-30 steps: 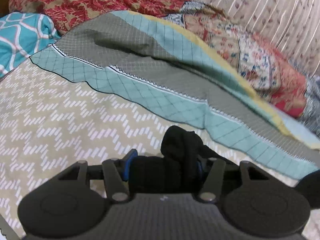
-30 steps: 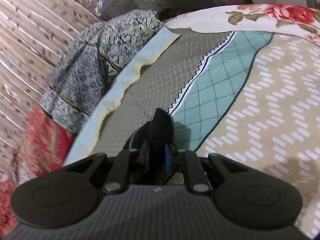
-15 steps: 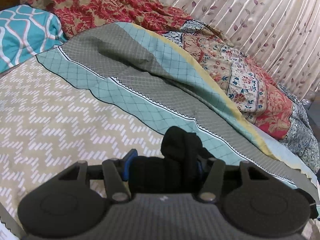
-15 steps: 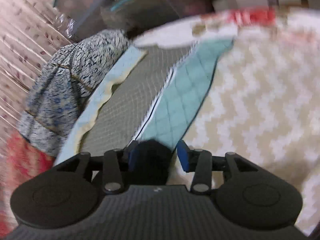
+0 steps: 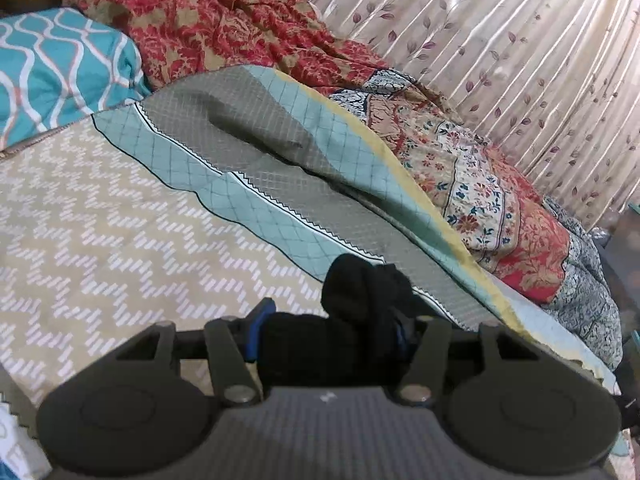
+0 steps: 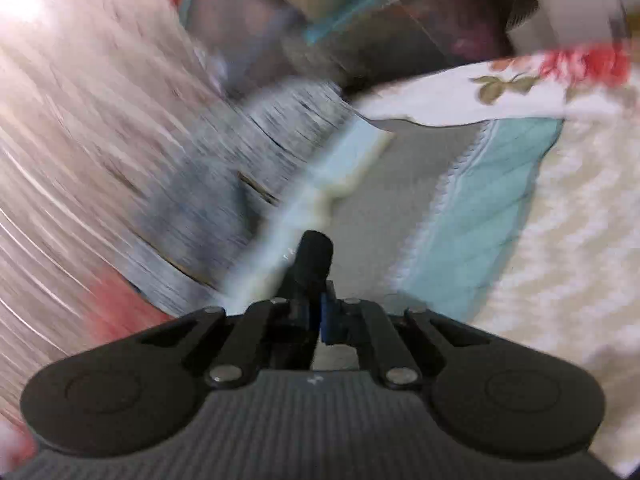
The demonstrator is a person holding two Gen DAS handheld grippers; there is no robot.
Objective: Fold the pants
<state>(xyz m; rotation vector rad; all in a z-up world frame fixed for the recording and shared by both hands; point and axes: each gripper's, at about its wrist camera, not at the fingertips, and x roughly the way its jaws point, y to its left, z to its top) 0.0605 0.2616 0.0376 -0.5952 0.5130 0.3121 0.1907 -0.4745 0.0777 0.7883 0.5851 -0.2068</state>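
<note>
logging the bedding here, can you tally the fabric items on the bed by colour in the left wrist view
black pants, bunched in the left gripper: 1
tan zigzag bedsheet with teal and grey border: 1
teal and white pillow: 1
red and gold floral blanket: 1
multicolour floral quilt: 1
blue and white patterned cloth: 1
total: 6

A bed covered by a beige zigzag-print bedsheet (image 5: 120,248) with teal and grey borders. Far left on it lies a teal wavy-patterned pillow (image 5: 60,76); along the far edge, a crumpled red floral quilt (image 5: 208,20) and patchwork floral blanket (image 5: 480,200).
</note>
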